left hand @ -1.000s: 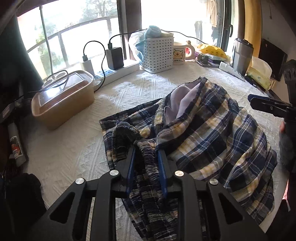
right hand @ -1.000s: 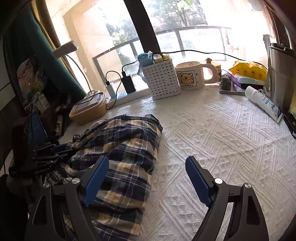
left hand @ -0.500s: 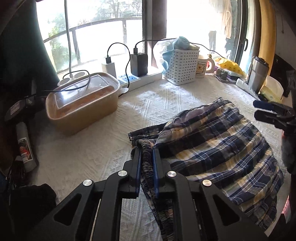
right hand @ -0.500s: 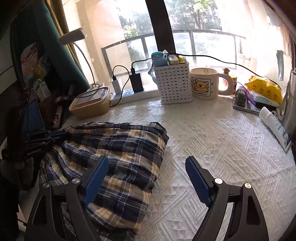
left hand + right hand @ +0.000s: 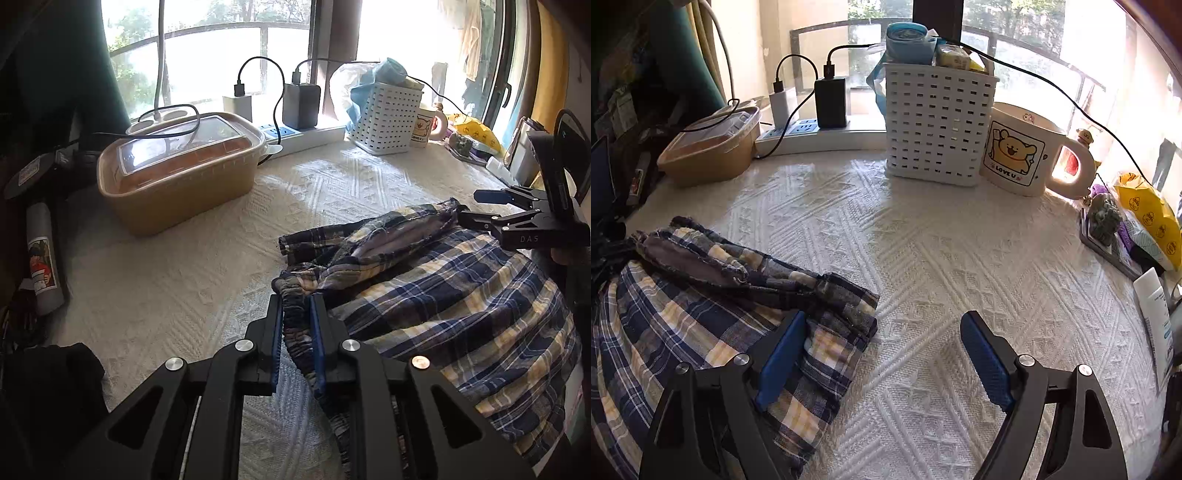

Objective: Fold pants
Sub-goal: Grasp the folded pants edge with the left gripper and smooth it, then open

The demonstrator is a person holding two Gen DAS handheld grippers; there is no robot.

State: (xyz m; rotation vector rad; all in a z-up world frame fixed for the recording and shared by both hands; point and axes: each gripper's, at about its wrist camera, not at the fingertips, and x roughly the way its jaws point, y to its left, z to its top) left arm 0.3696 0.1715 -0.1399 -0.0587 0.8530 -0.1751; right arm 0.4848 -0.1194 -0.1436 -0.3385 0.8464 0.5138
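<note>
A: What's the biggest thing in view?

B: The white textured bedspread (image 5: 960, 258) covering the surface. On its near left part lie the plaid pants (image 5: 461, 295), navy, cream and yellow checks, bunched into a rumpled heap with a greyish inner lining (image 5: 399, 236) turned outward along the top fold.

A: And the shape of them?

B: Not flat. The cloth is creased, one edge doubled over on itself, the gathered elastic waistband (image 5: 295, 295) pulled out toward the left gripper (image 5: 295, 339).

A: So that one has hold of it?

B: Yes, its blue-padded jaws are pinched tight on the waistband. The right gripper (image 5: 882, 354) is spread wide with nothing between its pads; its left finger (image 5: 781, 354) sits over the far end of the pants, the other over bare bedspread.

A: Behind the pants?

B: A tan lidded container (image 5: 177, 173), then a white slotted basket (image 5: 938, 125), a power strip (image 5: 812, 138) with chargers plugged in, and a bear mug (image 5: 1019, 155) just beside the basket.
</note>
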